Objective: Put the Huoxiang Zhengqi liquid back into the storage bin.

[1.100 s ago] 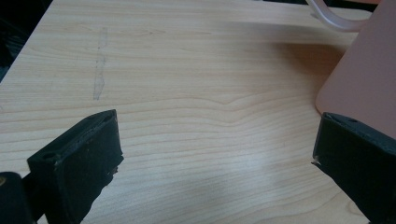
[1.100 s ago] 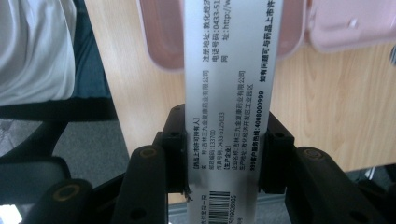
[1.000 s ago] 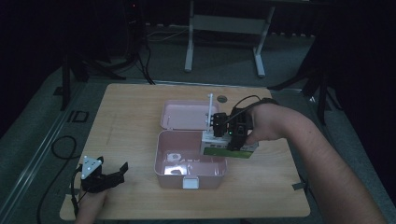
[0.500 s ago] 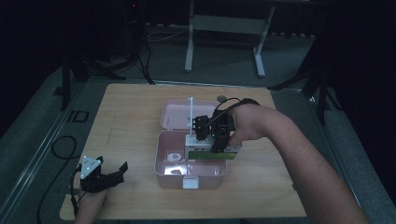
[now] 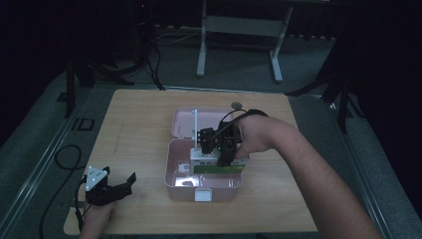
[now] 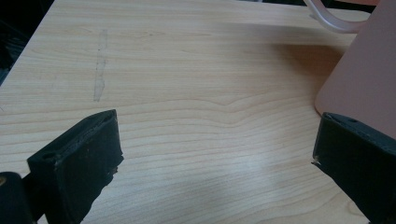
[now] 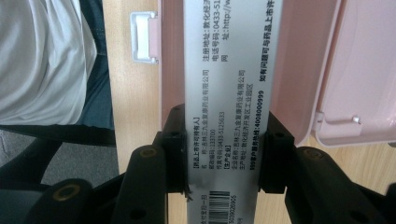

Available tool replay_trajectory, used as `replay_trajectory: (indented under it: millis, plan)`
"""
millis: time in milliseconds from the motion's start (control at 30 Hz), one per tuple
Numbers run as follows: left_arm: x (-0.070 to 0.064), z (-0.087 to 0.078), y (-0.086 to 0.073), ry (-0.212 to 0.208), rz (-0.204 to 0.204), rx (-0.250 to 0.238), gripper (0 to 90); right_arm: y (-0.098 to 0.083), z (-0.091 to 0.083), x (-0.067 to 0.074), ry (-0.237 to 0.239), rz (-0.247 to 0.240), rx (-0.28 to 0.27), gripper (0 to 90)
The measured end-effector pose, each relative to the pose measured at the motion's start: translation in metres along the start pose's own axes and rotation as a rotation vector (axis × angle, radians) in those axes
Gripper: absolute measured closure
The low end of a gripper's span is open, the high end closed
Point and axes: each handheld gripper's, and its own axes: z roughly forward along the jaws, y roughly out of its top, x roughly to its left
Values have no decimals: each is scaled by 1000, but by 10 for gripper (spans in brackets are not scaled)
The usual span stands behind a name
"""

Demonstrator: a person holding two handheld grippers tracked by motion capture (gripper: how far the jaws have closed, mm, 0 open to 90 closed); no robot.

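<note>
A pink plastic box (image 5: 171, 172) lies open mid-table, its lid (image 5: 183, 123) folded back behind it. My right gripper (image 5: 219, 147) is shut on a long white carton with a green side (image 5: 219, 168) and holds it low over the box's base. In the right gripper view the pads clamp the printed carton (image 7: 229, 70) on both sides, above the pink box (image 7: 299, 56); my right gripper (image 7: 227, 154) grips it near the barcode end. My left gripper (image 5: 127, 185) rests at the table's front left, open. Nothing lies between its jaws (image 6: 217, 140), and the box's corner (image 6: 369, 70) is to their right.
The box's white latch (image 5: 202, 195) faces the table's front edge. A small round object (image 5: 237, 105) lies behind the lid. A cable (image 5: 62, 159) loops off the table's left side. Bare wood (image 6: 187, 70) stretches left of the box. Stand legs (image 5: 201, 55) rise beyond the table.
My right gripper has carried the carton leftward and a little down, from over the box's right edge to over its base. The left gripper has stayed still.
</note>
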Motion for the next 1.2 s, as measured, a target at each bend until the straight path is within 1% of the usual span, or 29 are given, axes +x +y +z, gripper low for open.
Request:
replay_trajectory:
  millis: [100, 167, 400, 433, 467, 500, 567, 600, 733, 767, 800, 867, 900, 1200]
  plan:
    - [0, 0, 0, 0, 0, 0, 14, 2, 2, 0, 6, 2, -4, 619]
    - [0, 0, 0, -1, 1, 0, 14, 2, 7, -1, 14, 1, -9, 619]
    - [0, 0, 0, -3, 2, -1, 14, 2, 16, -2, 24, 6, -2, 619]
    - [0, 0, 0, -4, 1, -1, 14, 4, 22, -2, 30, 0, -8, 619]
    - [-1, 0, 0, -5, 0, -1, 14, 4, 22, -2, 30, 0, -8, 619]
    - [-1, 0, 0, -6, 1, -3, 14, 4, 27, -1, 38, 4, -11, 619]
    - [-1, -1, 0, -7, 1, -4, 14, 4, 27, -1, 38, 4, -11, 619]
    - [-1, -1, 0, -7, 2, -4, 14, 5, 35, -2, 37, 1, 2, 619]
    - [0, -1, 0, -5, 0, -3, 14, 6, 41, -3, 36, -1, 15, 618]
    - [0, -1, 0, -5, 0, -3, 14, 6, 41, -3, 36, -1, 15, 618]
    - [0, -1, 0, -7, -1, -2, 14, 6, 46, -4, 49, -2, 2, 619]
    - [0, -1, 0, -7, 1, -2, 14, 6, 47, -5, 51, 2, -1, 619]
    - [0, -1, 0, -7, 1, -2, 14, 6, 50, -5, 53, 7, -4, 619]
    - [0, -1, 0, -8, -1, -1, 14, 6, 63, -7, 58, 12, 8, 619]
